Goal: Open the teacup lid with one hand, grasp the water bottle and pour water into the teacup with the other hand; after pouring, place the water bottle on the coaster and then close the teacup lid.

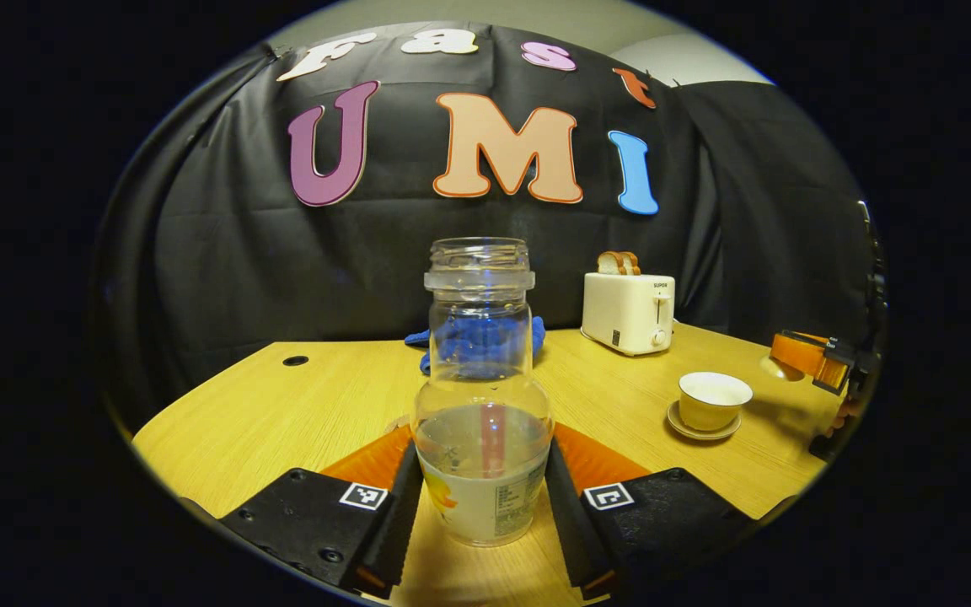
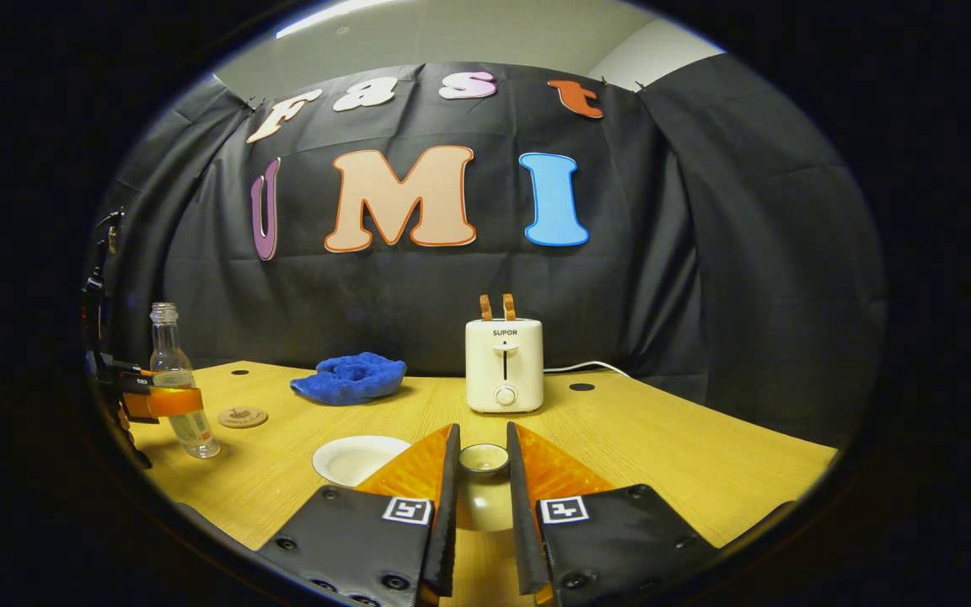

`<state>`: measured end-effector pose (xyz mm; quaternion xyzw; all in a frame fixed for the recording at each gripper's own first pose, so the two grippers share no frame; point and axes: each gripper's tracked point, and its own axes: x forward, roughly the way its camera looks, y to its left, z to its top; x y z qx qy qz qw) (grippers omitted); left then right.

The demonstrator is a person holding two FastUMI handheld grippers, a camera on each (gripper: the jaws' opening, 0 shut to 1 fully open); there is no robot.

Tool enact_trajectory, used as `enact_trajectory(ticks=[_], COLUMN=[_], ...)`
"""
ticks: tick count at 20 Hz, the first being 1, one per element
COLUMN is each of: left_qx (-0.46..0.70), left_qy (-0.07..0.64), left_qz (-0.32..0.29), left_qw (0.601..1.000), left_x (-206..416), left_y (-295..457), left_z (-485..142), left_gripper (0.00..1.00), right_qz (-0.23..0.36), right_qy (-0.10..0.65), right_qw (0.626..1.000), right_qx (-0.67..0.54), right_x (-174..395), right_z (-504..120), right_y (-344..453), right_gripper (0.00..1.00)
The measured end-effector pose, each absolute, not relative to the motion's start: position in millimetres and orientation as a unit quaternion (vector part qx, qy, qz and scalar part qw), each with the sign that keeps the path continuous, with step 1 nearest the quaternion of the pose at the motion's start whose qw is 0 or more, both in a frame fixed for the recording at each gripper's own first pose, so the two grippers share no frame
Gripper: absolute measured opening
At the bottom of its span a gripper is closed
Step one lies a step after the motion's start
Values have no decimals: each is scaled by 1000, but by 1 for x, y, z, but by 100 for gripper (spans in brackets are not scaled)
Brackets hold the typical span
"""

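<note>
A clear water bottle (image 1: 482, 396), uncapped and partly filled, stands upright between the fingers of my left gripper (image 1: 482, 451), which is shut on its lower body. In the right gripper view the same bottle (image 2: 182, 388) sits at the table's left with orange fingers (image 2: 161, 403) clamped around it. A round wooden coaster (image 2: 243, 416) lies just behind it. The teacup (image 1: 713, 400) stands open on its saucer (image 1: 702, 432); it shows again as the cup (image 2: 357, 459) left of my right gripper (image 2: 482, 434). That gripper is shut on the teacup lid (image 2: 483, 459), held above the table.
A white toaster (image 2: 504, 364) with bread slices stands at the back of the wooden table (image 2: 662, 455). A crumpled blue cloth (image 2: 351, 377) lies left of it, behind the bottle in the left gripper view. Cable holes mark the tabletop near the wall.
</note>
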<state>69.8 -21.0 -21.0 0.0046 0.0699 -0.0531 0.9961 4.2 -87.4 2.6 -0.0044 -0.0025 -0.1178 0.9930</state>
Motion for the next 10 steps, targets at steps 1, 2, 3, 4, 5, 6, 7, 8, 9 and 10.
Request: enact_trajectory(ticks=[1, 2, 3, 4, 5, 6, 7, 8, 9, 10], left_qx=[9, 18, 31, 49, 68, 91, 117, 147, 184, 215], left_qy=[70, 73, 78, 84, 89, 91, 92, 89, 86, 81], left_qz=[-49, -43, -37, -30, -24, -18, -9, 1, 15, 26], left_qw=[996, 996, 996, 995, 993, 992, 989, 985, 979, 973], left_x=[70, 71, 73, 74, 78, 81, 83, 86, 88, 90], left_y=[-20, -18, -17, -14, -10, -7, -4, -1, 2, 5], left_z=[-20, -20, -23, -22, -20, -16, -12, -6, 1, 7], left_gripper=[68, 67, 67, 67, 67, 67, 67, 67, 67, 67], right_qz=[-121, -127, -132, -133, -133, -134, -136, -138, -138, -138], right_qy=[-3, -3, -4, -4, -3, -3, -3, -3, -3, -3], right_qw=[993, 992, 991, 991, 991, 991, 991, 990, 990, 990], right_qx=[-5, -5, -5, -5, -5, -5, -5, -5, -5, -5], right_x=[3, 2, 0, -1, -2, -3, -3, -3, -3, -3], right_z=[3, 4, 3, 4, 3, 4, 3, 4, 3, 3], right_y=[-90, -94, -97, -99, -99, -100, -103, -104, -105, -105], right_gripper=[33, 32, 32, 33, 33, 33, 33, 33, 33, 33])
